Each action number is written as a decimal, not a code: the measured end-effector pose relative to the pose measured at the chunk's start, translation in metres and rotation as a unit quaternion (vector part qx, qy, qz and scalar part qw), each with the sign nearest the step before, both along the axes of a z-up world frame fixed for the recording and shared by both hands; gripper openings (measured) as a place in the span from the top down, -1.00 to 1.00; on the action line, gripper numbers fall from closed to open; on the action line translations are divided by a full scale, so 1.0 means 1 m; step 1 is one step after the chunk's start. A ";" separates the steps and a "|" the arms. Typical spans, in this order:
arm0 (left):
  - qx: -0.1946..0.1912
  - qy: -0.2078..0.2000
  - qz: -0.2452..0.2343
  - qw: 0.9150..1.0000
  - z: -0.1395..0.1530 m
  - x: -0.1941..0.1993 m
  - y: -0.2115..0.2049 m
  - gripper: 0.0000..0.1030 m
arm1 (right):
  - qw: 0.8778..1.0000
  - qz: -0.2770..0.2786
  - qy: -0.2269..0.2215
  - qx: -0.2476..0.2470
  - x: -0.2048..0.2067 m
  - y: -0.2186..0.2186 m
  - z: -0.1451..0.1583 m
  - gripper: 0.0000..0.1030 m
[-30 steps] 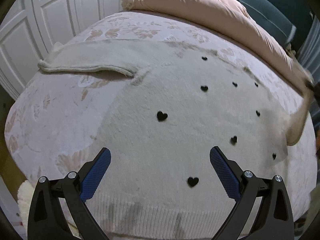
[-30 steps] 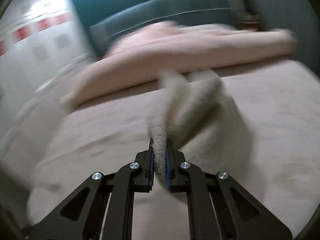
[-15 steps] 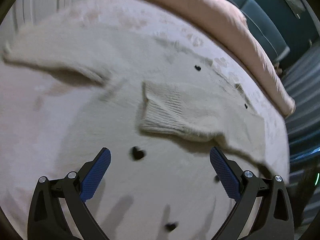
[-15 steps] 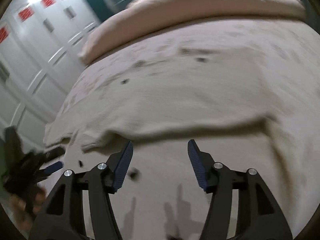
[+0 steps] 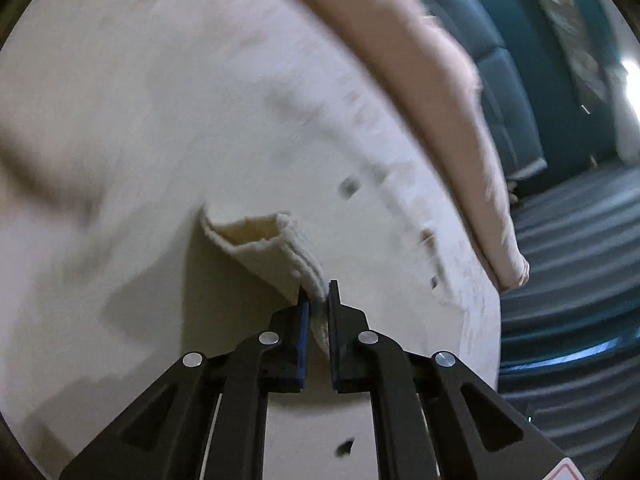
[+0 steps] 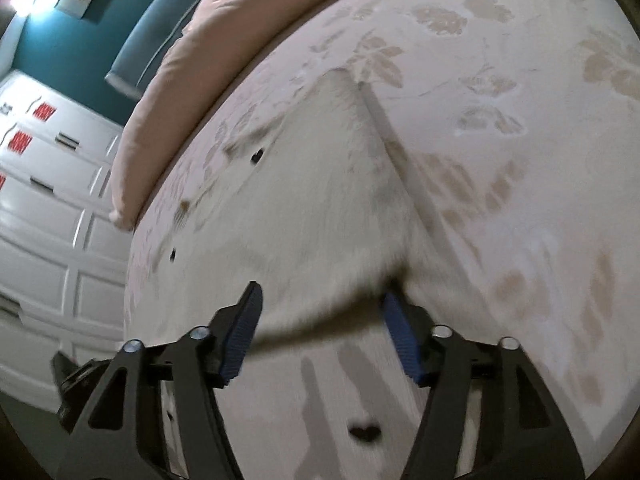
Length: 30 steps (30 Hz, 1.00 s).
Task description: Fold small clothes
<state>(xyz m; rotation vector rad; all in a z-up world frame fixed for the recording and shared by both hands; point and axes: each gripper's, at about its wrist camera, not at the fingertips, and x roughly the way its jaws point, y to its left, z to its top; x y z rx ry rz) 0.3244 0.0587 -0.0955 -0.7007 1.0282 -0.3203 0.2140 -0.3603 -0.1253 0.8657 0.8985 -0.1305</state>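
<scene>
A cream knit sweater (image 5: 132,148) with small black hearts lies spread on the bed. Its right sleeve is folded across the body, and the ribbed cuff (image 5: 268,256) stands up from the cloth. My left gripper (image 5: 317,300) is shut on that cuff. In the right wrist view the sweater (image 6: 320,208) shows with the sleeve's folded edge running across between the fingers. My right gripper (image 6: 320,312) is open and empty, low over the sweater near that fold.
The bed has a floral cover (image 6: 520,120). A pink rolled duvet (image 5: 420,80) lies along the far side by a teal headboard (image 5: 500,64). White wardrobe doors (image 6: 44,216) stand past the bed's left edge. Striped carpet (image 5: 572,300) lies beside the bed.
My right gripper let go of the sleeve after laying it across the sweater, and it now hangs open. My left gripper moved in and shut on the sleeve's cuff.
</scene>
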 end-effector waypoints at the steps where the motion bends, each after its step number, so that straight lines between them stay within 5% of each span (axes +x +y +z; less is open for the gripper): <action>1: 0.009 -0.033 -0.011 0.999 0.020 0.008 -0.003 0.92 | 1.000 0.003 -0.003 0.007 0.009 -0.003 0.002 0.76; 3: 0.021 -0.085 -0.023 0.996 0.051 0.017 -0.009 0.92 | 0.999 -0.005 -0.042 -0.005 0.012 -0.006 0.023 0.87; 5: 0.032 -0.138 -0.029 0.989 0.081 0.021 -0.013 0.92 | 0.990 -0.021 -0.136 -0.031 -0.004 -0.007 0.061 0.87; 7: 0.046 -0.159 -0.033 0.986 0.087 0.018 -0.014 0.91 | 0.981 -0.040 -0.184 -0.039 -0.023 -0.010 0.070 0.88; 9: 0.080 -0.135 -0.043 0.987 0.061 0.018 -0.019 0.90 | 0.993 -0.041 -0.103 -0.045 -0.014 -0.018 0.030 0.88; 11: 0.119 -0.042 -0.057 0.990 -0.007 0.025 -0.029 0.90 | 0.998 -0.041 -0.002 -0.043 -0.005 -0.023 -0.017 0.90; 12: 0.126 -0.004 -0.056 0.990 -0.033 0.026 -0.030 0.91 | 0.998 -0.039 0.007 -0.040 -0.005 -0.023 -0.029 0.90; 14: 0.129 0.008 -0.045 0.991 -0.053 0.019 -0.029 0.90 | 0.998 -0.042 -0.010 -0.052 -0.011 -0.021 -0.019 0.87; 22: 0.131 0.004 -0.038 0.991 -0.059 0.017 -0.033 0.86 | 0.984 -0.066 -0.008 -0.162 -0.034 -0.009 0.035 0.81; 25: 0.133 0.003 -0.033 0.991 -0.062 0.020 -0.032 0.82 | 0.980 0.013 -0.019 -0.199 -0.001 0.017 0.053 0.80; 28: 0.137 0.005 -0.027 0.990 -0.062 0.016 -0.031 0.75 | 0.962 0.080 0.034 -0.258 0.037 0.035 0.023 0.78; 30: 0.133 0.005 -0.029 0.991 -0.064 0.016 -0.029 0.73 | 0.963 0.057 0.083 -0.248 0.039 0.016 -0.007 0.87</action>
